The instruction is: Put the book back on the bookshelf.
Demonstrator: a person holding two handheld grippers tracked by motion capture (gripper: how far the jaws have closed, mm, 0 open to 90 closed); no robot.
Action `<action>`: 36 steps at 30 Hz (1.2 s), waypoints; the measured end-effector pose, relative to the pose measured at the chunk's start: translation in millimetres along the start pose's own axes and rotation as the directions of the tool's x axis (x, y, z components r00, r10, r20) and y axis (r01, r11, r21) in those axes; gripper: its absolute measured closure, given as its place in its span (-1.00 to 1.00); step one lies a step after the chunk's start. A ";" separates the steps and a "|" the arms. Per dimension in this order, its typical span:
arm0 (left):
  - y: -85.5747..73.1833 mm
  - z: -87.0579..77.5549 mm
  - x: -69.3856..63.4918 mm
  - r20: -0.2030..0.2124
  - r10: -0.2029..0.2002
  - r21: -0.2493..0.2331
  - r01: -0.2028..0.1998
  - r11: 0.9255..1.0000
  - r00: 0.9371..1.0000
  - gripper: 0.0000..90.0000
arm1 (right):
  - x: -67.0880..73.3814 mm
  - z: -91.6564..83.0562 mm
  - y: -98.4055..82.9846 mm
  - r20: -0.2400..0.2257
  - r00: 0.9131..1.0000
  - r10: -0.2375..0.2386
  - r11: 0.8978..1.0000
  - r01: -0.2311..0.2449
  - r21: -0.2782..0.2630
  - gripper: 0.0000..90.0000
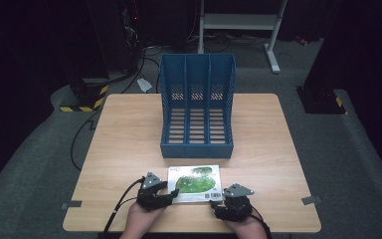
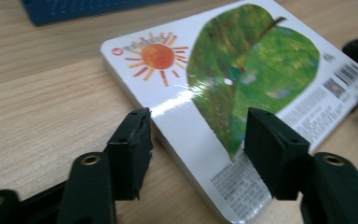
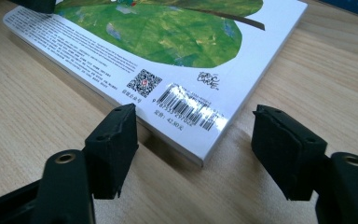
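- A book (image 1: 195,183) lies flat on the wooden table (image 1: 129,149), near the person's edge, just in front of a blue file rack (image 1: 197,107) with three slots.
- The left gripper (image 1: 171,194) sits at the book's left corner. In the left gripper view its jaws stand apart, one on the table beside the book (image 2: 242,93) and one above the cover, and nothing is squeezed.
- The right gripper (image 1: 218,201) sits at the book's near right corner. In the right gripper view its jaws are spread too, with the corner of the book (image 3: 177,60) between them, but not pinched.
- I think this is the start: both grippers are lining up to grab the book.
- Next, each one likely must slide onto an edge and squeeze, then lift together, maybe toward the rack.
- The cover is shiny, so it could slip.
- The small print on the cover is too tiny to read.
- The room around the table is very dark.
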State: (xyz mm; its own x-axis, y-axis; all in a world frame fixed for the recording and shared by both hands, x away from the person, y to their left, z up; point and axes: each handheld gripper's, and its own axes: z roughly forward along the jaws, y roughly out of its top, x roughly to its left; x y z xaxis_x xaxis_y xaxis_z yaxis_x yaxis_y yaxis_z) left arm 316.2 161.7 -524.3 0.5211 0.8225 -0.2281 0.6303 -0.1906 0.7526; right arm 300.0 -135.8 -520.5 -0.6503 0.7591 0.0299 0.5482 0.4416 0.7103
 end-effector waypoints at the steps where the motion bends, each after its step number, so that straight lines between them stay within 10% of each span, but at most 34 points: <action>1: -0.3 0.7 1.8 -0.004 -0.018 -0.016 0.017 1.000 1.000 -0.17 | -0.2 0.4 0.6 0.000 1.000 0.000 1.000 0.000 -0.001 -0.36; 22: 4.4 -2.8 9.5 0.070 -0.148 -0.094 0.154 0.983 0.986 -0.23 | 15.9 16.1 12.4 0.014 1.000 0.003 1.000 -0.003 0.021 -0.65; 32: 9.5 -19.7 4.8 0.110 -0.092 -0.224 0.115 0.968 0.990 -0.04 | 19.5 17.3 12.0 0.034 0.999 -0.002 1.000 0.001 0.028 -0.67; 36: 9.7 -18.4 4.9 0.126 -0.079 -0.204 0.104 0.973 0.989 -0.03 | 16.6 14.9 10.5 0.018 0.999 0.033 0.999 -0.033 0.003 -0.54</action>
State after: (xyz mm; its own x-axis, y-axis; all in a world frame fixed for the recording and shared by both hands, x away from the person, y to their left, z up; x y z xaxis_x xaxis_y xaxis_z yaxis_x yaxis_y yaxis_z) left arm 314.2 173.8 -506.7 0.5377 0.7609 -0.3632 0.5507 0.0093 0.8346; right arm 302.8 -111.4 -523.0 -0.6223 0.7818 0.0406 0.5707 0.4175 0.7071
